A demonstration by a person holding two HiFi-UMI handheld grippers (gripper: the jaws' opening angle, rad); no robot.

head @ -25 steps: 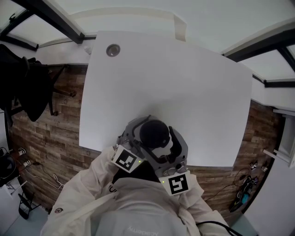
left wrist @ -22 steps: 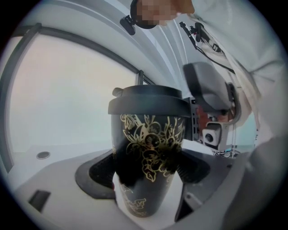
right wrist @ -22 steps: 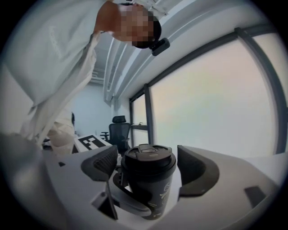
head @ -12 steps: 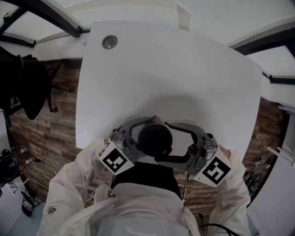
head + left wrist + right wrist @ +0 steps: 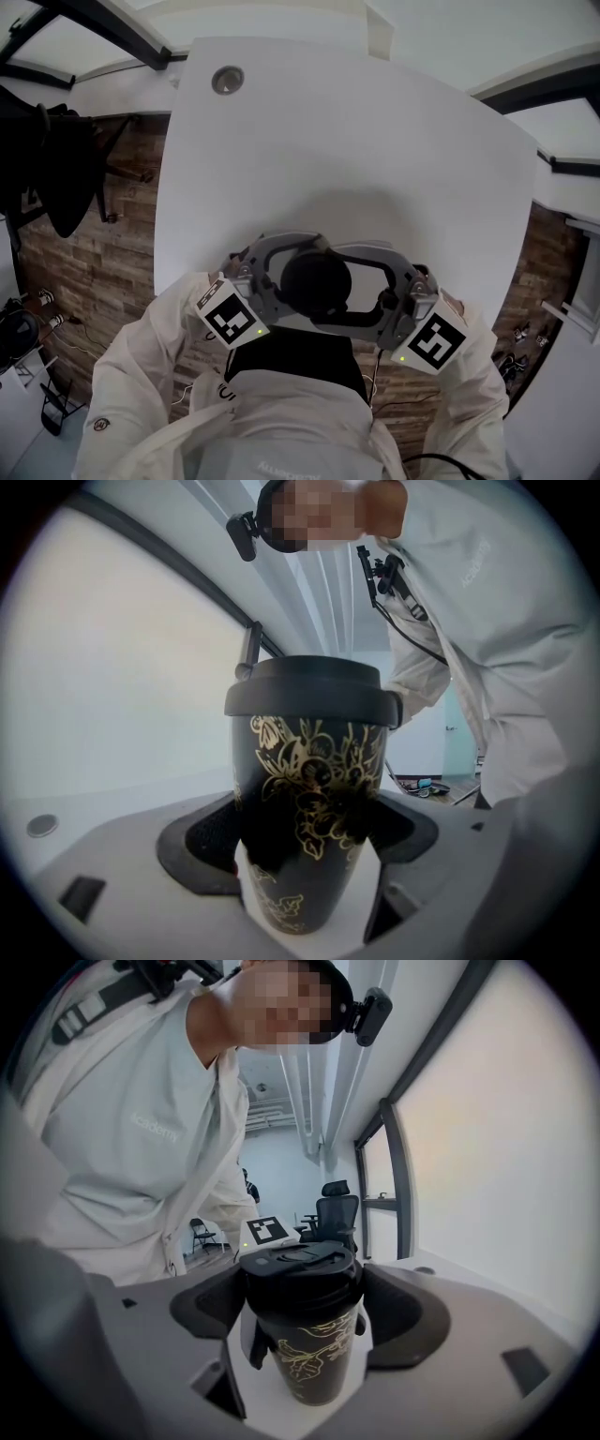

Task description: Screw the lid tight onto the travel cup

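Observation:
The travel cup is black with gold flowers and stands upright at the near edge of the white table. Its black lid sits on top. My left gripper comes in from the left, and in the left gripper view its pads press the cup's body on both sides. My right gripper comes in from the right. In the right gripper view the lid sits between its two dark pads, which touch its rim. The cup's base is hidden by the jaws.
A round grommet is set in the table's far left corner. Wood-plank floor lies on both sides of the table. A dark chair with a coat stands at the left. The person's pale sleeves are just behind the grippers.
Over the second, my right gripper has swung from close to the body out to the right, turning round the lid. The left gripper shifted slightly left and kept its hold. The cup stays put.

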